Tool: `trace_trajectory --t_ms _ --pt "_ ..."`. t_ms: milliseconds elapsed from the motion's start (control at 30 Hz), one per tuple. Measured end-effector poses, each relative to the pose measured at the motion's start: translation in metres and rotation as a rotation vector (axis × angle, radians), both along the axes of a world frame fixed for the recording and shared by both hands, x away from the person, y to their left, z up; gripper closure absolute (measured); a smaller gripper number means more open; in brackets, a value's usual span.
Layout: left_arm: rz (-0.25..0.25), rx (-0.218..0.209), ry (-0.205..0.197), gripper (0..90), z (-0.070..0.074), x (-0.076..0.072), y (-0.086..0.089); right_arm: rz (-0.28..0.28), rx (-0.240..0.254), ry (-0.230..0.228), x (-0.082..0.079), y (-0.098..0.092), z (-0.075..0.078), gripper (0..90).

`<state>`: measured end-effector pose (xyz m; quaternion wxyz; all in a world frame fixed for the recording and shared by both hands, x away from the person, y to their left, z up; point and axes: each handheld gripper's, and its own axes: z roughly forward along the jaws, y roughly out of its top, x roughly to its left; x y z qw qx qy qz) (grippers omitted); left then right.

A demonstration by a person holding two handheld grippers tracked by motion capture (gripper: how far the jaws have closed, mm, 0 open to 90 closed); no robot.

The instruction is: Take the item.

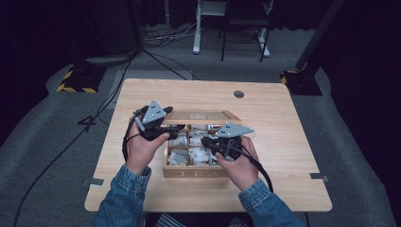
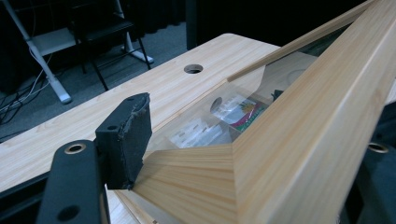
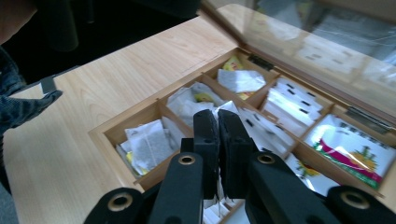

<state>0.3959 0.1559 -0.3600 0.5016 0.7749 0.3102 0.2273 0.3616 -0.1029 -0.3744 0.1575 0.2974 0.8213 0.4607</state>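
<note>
Centre of high view: compartmented wooden tea box [image 1: 195,173] on pale wooden worktop [image 1: 283,142]. Left tongs [image 1: 174,127] clamp raised glass-paned lid [image 2: 299,140]. Right tongs [image 3: 218,154], jaws pressed together, pinch white tea sachet [image 3: 223,108] directly above middle compartments.

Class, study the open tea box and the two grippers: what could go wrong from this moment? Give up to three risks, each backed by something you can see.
1. The left gripper holds the glass-panelled lid by its wooden frame; if that grip slips, the lid could drop onto the right gripper over the compartments.
2. The right gripper's jaws are pinched on a white tea bag; its thin paper might tear.
3. Pulling up could tilt the tea box.
</note>
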Motion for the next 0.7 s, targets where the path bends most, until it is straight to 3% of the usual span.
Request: trace_trajectory --t_ms 700 --pt "0.003 0.003 -0.001 30.1 -0.001 -0.001 -0.001 -0.132 0.019 -0.026 0.013 -0.049 0.002 87.4"
